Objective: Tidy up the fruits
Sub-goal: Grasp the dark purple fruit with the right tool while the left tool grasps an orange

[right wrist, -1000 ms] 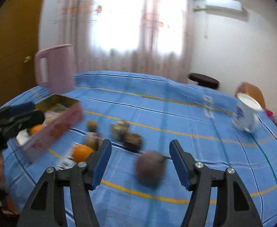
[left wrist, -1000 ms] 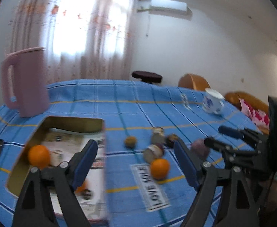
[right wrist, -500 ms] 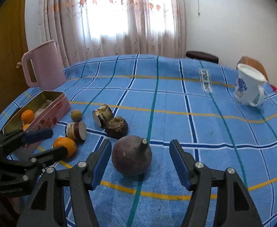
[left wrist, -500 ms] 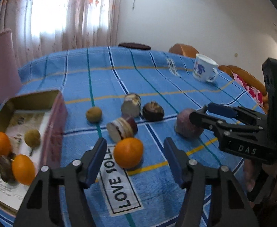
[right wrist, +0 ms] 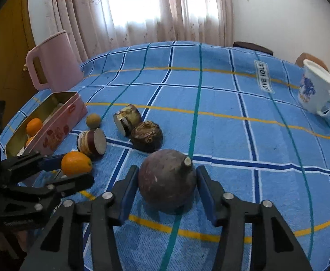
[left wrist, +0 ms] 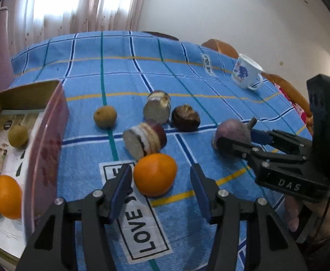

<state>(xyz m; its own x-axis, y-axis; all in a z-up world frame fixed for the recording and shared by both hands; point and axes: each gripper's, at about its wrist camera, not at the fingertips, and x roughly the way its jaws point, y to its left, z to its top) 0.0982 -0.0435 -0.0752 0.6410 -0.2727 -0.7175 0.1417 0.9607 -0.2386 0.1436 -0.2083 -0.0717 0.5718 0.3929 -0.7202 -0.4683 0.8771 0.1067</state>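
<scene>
Both cameras sit low and close over the blue checked tablecloth [left wrist: 124, 74], facing the curtained window [right wrist: 156, 6]. The left view looks from beside the pink tin [left wrist: 45, 140]. Both views share the orange [left wrist: 154, 174] and white mug [right wrist: 316, 90].

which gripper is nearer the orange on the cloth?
Left. The left gripper straddles the orange, fingers open on either side. The right gripper sits off to the orange's right, fingers flanking the purple round fruit.

Sunlit curtained window [right wrist: 165, 6], white wall [left wrist: 244, 11]
</scene>
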